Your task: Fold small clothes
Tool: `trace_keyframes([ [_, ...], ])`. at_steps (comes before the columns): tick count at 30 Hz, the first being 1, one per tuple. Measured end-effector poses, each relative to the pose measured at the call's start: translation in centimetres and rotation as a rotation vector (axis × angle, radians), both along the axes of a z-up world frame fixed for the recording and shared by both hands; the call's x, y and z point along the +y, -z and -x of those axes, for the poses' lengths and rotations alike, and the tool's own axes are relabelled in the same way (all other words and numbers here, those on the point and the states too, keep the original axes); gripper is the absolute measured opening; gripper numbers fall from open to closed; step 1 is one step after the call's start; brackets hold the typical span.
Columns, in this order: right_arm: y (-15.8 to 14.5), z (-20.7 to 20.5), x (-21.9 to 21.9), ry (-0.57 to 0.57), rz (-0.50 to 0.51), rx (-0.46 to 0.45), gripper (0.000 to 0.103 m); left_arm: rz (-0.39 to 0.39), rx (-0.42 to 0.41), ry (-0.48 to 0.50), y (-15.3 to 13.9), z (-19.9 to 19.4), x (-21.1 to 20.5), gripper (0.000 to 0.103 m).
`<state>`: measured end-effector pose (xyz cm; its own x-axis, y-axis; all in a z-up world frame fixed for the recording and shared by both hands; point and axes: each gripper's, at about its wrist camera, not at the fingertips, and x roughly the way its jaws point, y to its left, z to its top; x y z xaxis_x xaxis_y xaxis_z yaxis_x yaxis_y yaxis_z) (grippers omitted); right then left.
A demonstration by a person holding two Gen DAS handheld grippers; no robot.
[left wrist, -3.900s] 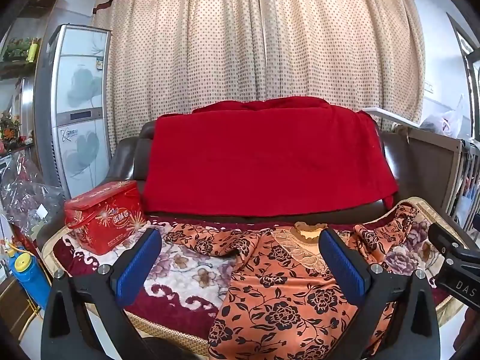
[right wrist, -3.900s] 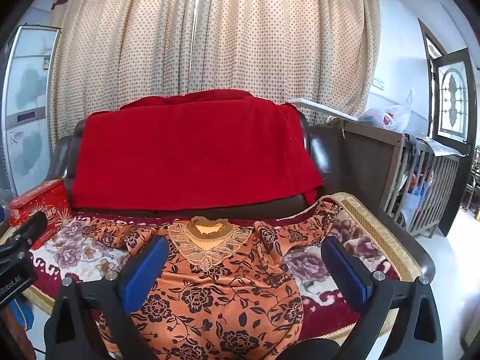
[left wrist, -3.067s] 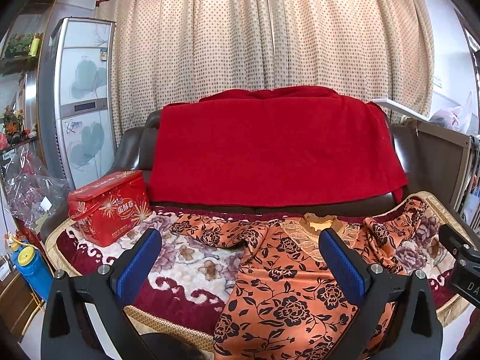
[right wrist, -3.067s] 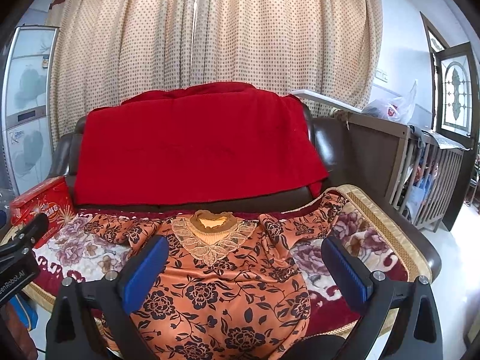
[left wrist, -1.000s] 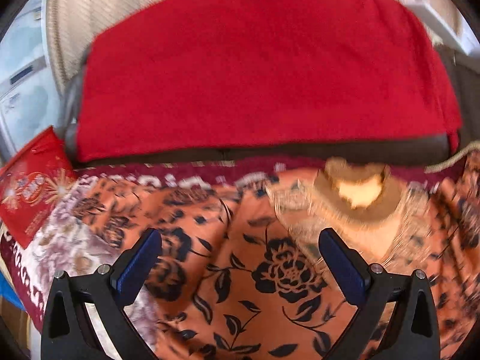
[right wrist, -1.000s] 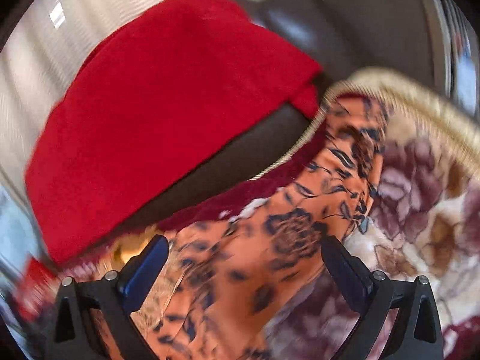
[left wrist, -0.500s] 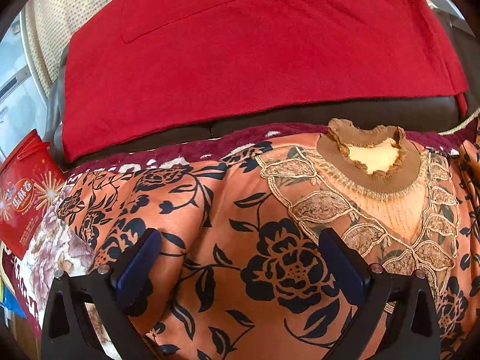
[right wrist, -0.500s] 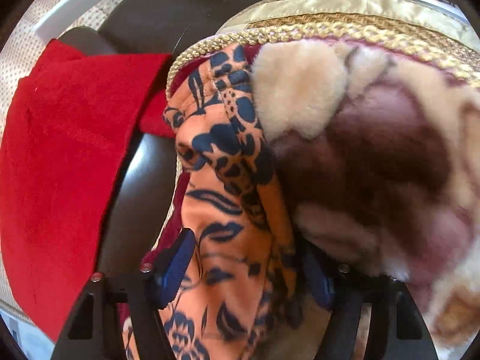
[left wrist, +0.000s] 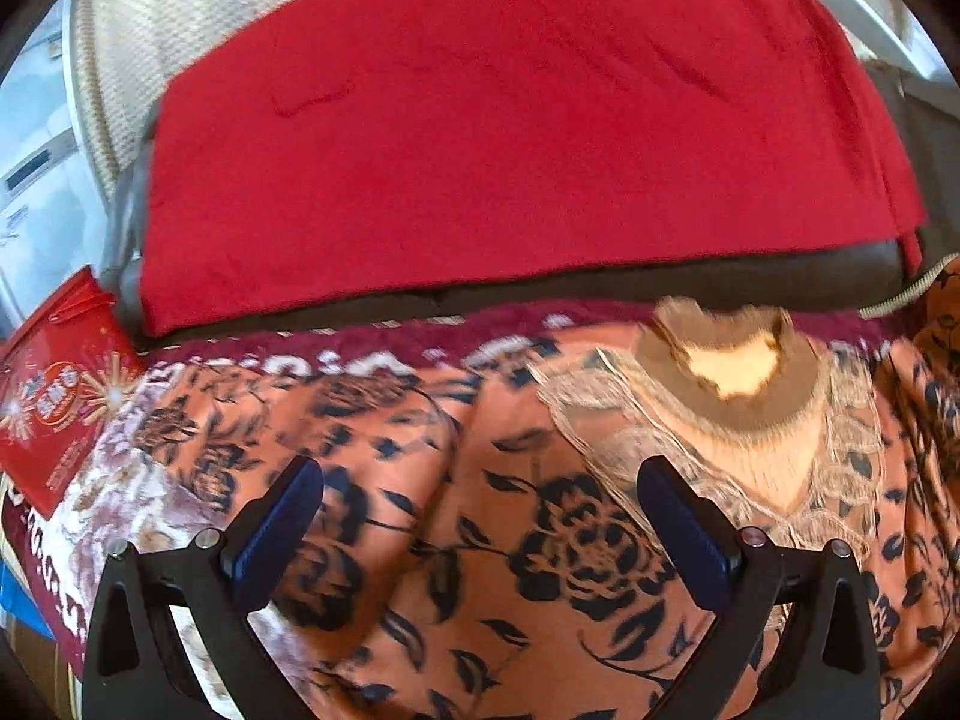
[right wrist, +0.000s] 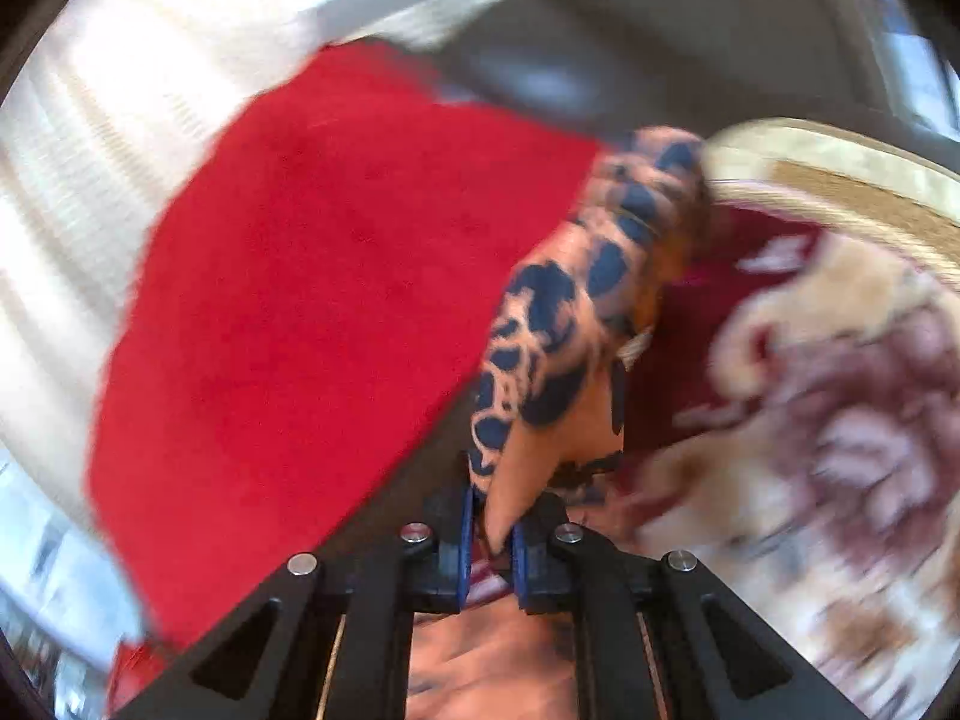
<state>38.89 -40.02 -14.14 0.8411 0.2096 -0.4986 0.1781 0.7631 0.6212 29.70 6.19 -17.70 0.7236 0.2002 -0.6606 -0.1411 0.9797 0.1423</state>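
Observation:
An orange top with black flowers [left wrist: 528, 540] lies spread on the sofa seat, its brown lace collar [left wrist: 729, 378] toward the backrest. My left gripper [left wrist: 480, 516] is open and hovers just above the top's left shoulder, its left sleeve [left wrist: 252, 420] stretching out leftward. My right gripper [right wrist: 489, 546] is shut on the top's right sleeve [right wrist: 576, 324], which rises from the jaws and stretches away toward the sofa's right end. The view is blurred.
A red blanket [left wrist: 510, 132] drapes the dark sofa backrest. A floral plush cover [right wrist: 840, 420] with a gold braided edge [right wrist: 852, 192] lies on the seat. A red tin box [left wrist: 54, 408] stands at the seat's left end. Curtains hang behind.
My right gripper has closed on the right sleeve and lifted it off the seat cover. My left gripper has drawn back slightly over the left shoulder, still open.

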Motion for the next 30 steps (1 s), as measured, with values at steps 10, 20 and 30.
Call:
trace_keyframes([
  [10,-1.6,0.2,20.7,-0.477,-0.022,0.025,0.014,0.039,-0.022,-0.162,-0.8,-0.6,7.6,0.103],
  [20,4.6,5.0,30.5,-0.739,-0.085,0.185,0.08,0.118,-0.042,-0.232,-1.4,0.1,11.6,0.103],
  [30,-0.7,9.0,19.2,-0.459,-0.021,-0.01,0.07,0.259,0.068,-0.075,0.7,-1.4,9.0,0.103],
])
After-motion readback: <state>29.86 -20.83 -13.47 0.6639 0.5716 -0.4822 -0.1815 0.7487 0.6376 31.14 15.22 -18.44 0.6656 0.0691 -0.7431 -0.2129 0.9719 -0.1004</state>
